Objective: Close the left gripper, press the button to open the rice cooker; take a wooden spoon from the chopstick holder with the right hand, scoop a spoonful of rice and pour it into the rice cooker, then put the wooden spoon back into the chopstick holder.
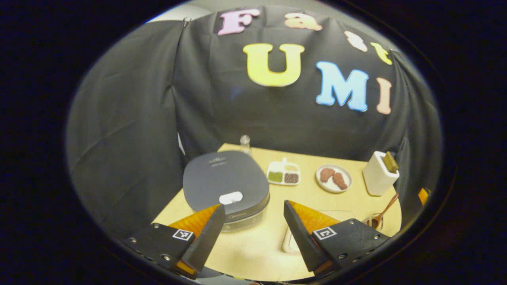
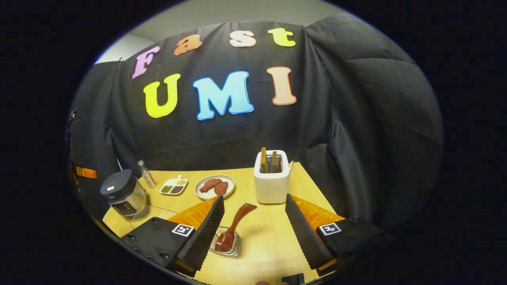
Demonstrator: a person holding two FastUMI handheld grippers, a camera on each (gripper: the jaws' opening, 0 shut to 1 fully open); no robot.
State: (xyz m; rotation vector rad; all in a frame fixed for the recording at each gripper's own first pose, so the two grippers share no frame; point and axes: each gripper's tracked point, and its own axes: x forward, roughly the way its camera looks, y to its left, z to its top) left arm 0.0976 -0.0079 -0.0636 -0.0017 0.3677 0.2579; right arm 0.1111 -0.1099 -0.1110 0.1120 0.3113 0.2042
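Rice cooker (image 1: 225, 186), lid down, white button (image 1: 231, 197) just ahead of the left gripper (image 1: 250, 229), fingers spread, nearer hand; right gripper (image 2: 253, 233) spread, empty; wooden spoon (image 2: 233, 227) leaning in a glass holder (image 2: 226, 242).

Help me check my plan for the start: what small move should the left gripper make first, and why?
Probably close the left gripper: its fingers stand wide apart, while the rice cooker sits just ahead with its lid down. The white button at the lid's front edge is untouched, and shut fingers would make a firmer tip to press it with.
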